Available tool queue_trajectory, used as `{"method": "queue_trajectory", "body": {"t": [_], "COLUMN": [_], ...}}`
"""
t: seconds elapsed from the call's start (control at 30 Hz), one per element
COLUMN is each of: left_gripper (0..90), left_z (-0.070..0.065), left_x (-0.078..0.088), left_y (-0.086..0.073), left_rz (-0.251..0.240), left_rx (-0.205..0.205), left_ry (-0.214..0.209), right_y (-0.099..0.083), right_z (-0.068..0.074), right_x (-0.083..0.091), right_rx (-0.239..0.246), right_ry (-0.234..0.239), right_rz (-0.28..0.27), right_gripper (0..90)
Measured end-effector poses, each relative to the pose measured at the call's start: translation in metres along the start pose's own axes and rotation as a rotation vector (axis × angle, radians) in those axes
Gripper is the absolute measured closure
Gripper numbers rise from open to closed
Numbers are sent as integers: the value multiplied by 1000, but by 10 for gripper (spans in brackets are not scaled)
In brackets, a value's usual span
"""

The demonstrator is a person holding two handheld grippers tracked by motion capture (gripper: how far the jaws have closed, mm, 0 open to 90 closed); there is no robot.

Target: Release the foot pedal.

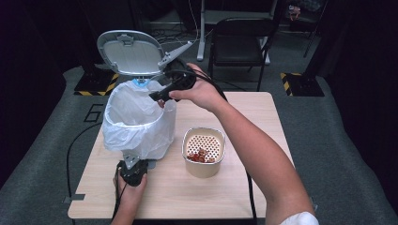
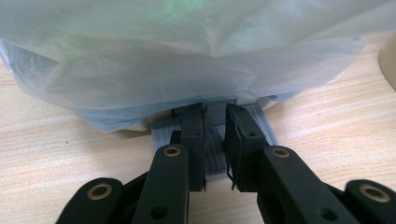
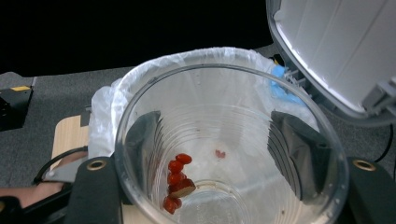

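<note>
Over the bin [image 1: 136, 124], my right tool [image 1: 162, 96] pinches a clear cup [image 3: 231, 154] with red bits [image 3: 176, 182] inside. My left tool [image 2: 215, 140] is pressed together on the pedal [image 2: 212, 140], lid [image 1: 129, 51] up.

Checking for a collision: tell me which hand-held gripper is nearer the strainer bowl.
Left. The left hand-held gripper presses the bin's pedal, beside the strainer bowl; the right hand-held gripper holds a clear cup at the bin.

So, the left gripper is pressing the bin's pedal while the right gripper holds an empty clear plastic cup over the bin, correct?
Not quite: the clear plastic cup isn't empty. The right gripper view shows a few red scraps stuck inside it. The rest holds: the left gripper presses the pedal, and the right gripper holds the cup over the bin.
</note>
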State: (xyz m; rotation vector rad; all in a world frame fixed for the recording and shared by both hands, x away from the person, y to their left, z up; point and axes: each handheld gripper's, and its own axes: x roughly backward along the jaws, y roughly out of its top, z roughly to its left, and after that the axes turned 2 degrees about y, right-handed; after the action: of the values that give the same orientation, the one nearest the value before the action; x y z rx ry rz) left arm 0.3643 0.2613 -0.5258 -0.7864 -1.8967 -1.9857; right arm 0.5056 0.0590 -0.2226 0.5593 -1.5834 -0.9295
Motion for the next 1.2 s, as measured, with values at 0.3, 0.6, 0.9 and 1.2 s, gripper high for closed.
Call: {"method": "queue_trajectory", "body": {"t": [0.3, 0.6, 0.9, 1.2], "left_gripper": [783, 783, 783, 783], "left_z": [0, 0, 0, -2], "left_x": [0, 0, -1, -2], "left_y": [0, 0, 0, -1], "left_rz": [-1, 1, -12, -16], "left_rx": [0, 1, 2, 48], "left_ry": [1, -1, 9, -21], "right_y": [17, 22, 24, 25], "right_z": [1, 1, 0, 1], "right_x": [-19, -34, -48, -67], "right_rx": [1, -1, -15, -3], "right_ry": [-2, -3, -19, -33], "right_rz": [-4, 0, -2, 19], "right_gripper": [351, 344, 338, 335]}}
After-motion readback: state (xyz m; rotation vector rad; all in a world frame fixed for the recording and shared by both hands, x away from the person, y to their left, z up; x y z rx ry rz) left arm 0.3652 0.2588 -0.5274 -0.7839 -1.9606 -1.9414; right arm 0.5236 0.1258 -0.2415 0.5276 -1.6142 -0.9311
